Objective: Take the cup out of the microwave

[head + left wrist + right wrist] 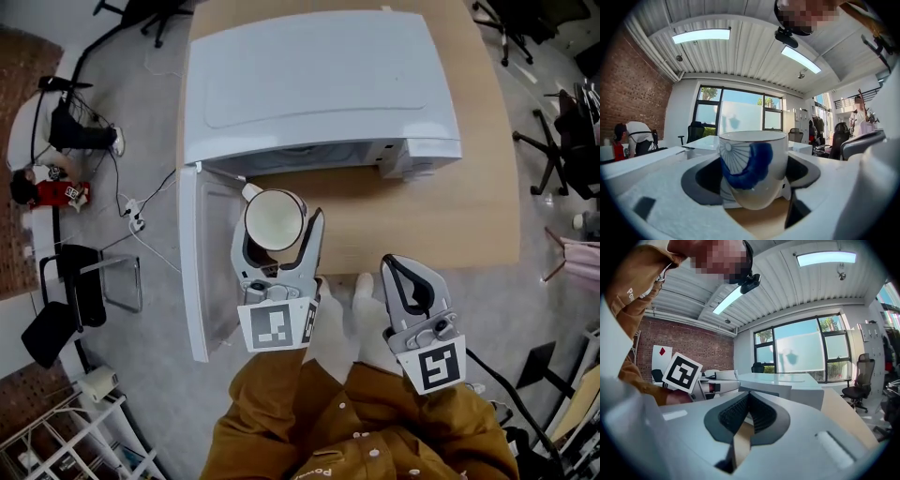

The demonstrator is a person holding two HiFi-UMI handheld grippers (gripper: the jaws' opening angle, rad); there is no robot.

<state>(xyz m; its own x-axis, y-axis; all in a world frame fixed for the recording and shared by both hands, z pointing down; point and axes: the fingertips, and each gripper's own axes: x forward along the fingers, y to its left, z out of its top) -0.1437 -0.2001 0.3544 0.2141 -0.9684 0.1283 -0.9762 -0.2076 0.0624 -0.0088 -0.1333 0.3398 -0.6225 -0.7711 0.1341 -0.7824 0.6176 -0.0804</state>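
head view looks steeply down on the microwave (319, 84), while both gripper views face it low and close.

Both tools share one build. The left gripper (278, 225) has a smooth white-grey plastic shell with long curved jaws lined in black. Behind its jaws, at the rear of the body, sits a marker cube (274, 325) with a black square pattern on white. The right gripper (394, 267) is the same pale shell. Its black pads (759, 416) are finely ribbed, and its own marker cube (431, 366) sits at the rear. Small dark fittings show on the body between jaws and cube. Behind each cube the person wears white gloves, on the left hand (330, 328) and the right hand (370, 323). Mustard-brown sleeves (272, 403) follow, with pale buttons (373, 454) on the garment and pale lettering on one sleeve.
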